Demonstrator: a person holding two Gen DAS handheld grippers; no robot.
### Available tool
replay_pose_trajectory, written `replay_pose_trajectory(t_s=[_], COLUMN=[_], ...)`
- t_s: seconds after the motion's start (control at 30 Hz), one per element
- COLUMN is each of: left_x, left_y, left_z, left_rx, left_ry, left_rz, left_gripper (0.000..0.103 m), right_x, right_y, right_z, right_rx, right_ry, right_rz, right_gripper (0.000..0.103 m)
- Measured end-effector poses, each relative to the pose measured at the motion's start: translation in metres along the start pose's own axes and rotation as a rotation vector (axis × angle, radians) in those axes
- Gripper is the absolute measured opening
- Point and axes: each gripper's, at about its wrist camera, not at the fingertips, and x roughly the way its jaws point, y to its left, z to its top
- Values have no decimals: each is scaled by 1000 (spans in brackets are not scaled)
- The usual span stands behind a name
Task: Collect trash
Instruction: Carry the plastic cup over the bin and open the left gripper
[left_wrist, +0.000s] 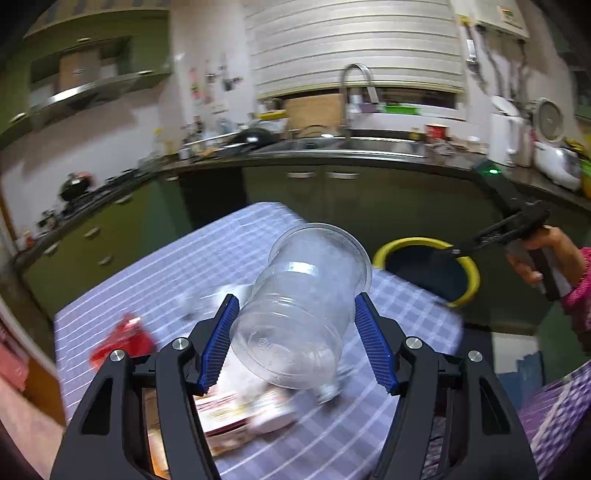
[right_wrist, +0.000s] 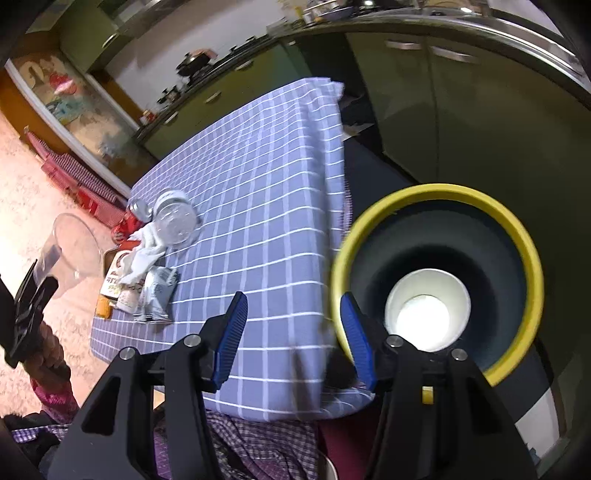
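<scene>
My left gripper (left_wrist: 295, 299) is shut on a clear plastic cup (left_wrist: 306, 321), its blue pads on either side of the tilted cup, held above the checked tablecloth (left_wrist: 177, 269). The right wrist view shows that cup (right_wrist: 72, 247) lifted at the far left. My right gripper (right_wrist: 293, 332) is open with nothing between its fingers, over the table's edge beside the yellow-rimmed bin (right_wrist: 524, 236). A white paper cup (right_wrist: 424, 314) lies in the bin. In the left wrist view the right gripper (left_wrist: 454, 252) reaches over the bin's rim (left_wrist: 417, 242).
More trash lies on the table (right_wrist: 258, 177): a second clear cup (right_wrist: 173, 221) on its side, a white tissue (right_wrist: 146, 254), a silver wrapper (right_wrist: 157, 291), a red packet (left_wrist: 122, 339) and a printed carton (left_wrist: 229, 413). Green kitchen cabinets (left_wrist: 332, 199) stand behind the bin.
</scene>
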Motion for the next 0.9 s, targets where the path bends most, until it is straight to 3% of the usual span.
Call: replay_pose_trajectory(t_s=[0.3,0.43,0.8,0.9], left_x=[83,132,246,252], left_y=[-95,-132,-212,-211], left_z=[47,65,84,84], left_rx=[110,130,162,145], left_ry=[36,81,209,212], left_rz=[-240,-298,-354,-341], left_gripper=[64,64,67,81], right_x=[-46,-66,-87,-86], right_y=[-51,-74,-113,-116], right_z=[-19,-30,-54,-55], right_rx=[61,87,154,160], right_ry=[-111,-150,-195,-198], right_rz=[-123,-177,-231,-226], right_gripper=[50,50,54,55])
